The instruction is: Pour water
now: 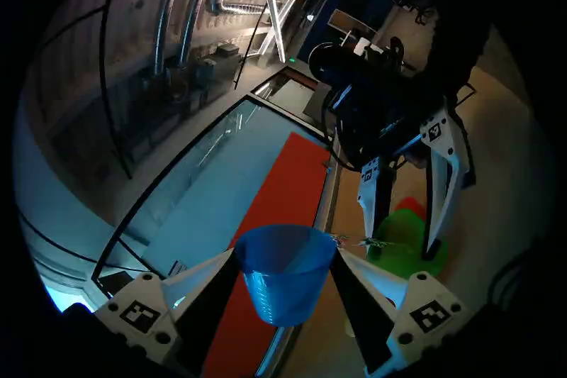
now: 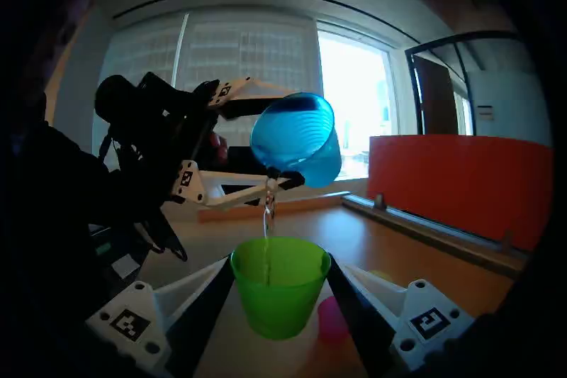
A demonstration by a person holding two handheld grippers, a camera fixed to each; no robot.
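Observation:
A blue plastic cup (image 1: 285,286) sits between the fingers of my left gripper (image 1: 283,254), which is shut on it. In the right gripper view that blue cup (image 2: 298,138) is tipped over, and a thin stream of water (image 2: 268,216) falls from its rim. The stream lands in a green cup (image 2: 280,289) that stands upright in my right gripper (image 2: 281,264), which is shut on it. The left gripper view shows the green cup (image 1: 404,245) lower right, between the right gripper's white fingers (image 1: 445,179).
A small pink cup (image 2: 330,319) stands on the wooden table (image 2: 397,250) just right of the green cup. An orange panel (image 2: 461,186) runs along the table's right edge, with windows behind it. A hand and dark sleeve (image 2: 49,186) hold the left gripper.

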